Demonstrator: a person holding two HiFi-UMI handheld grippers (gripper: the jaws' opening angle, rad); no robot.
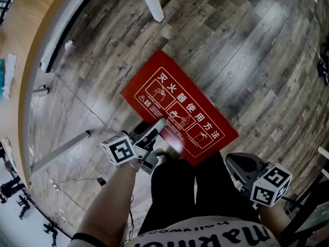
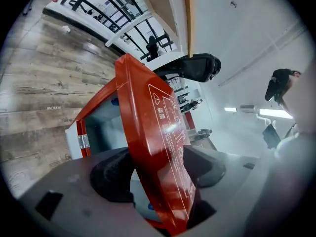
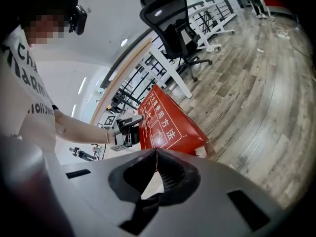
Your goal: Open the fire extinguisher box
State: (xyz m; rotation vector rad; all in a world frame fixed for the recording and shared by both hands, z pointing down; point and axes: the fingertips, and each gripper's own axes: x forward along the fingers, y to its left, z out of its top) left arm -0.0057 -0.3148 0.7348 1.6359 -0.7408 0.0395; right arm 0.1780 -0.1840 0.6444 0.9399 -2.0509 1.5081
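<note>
- Plainly, one wooden floor [image 1: 247,45] lies under the one red box [image 2: 103,132].
- Its one lid [image 1: 180,112] stands partly raised, so the opening looks begun but not finished.
- There are two grippers. The left gripper [image 2: 158,174] straddles the lid's edge, jaws wide and not pinching. The right gripper [image 3: 157,154] hangs beside the box, jaws together and empty.
- Next, I judge: close on that edge and swing the lid further back.
</note>
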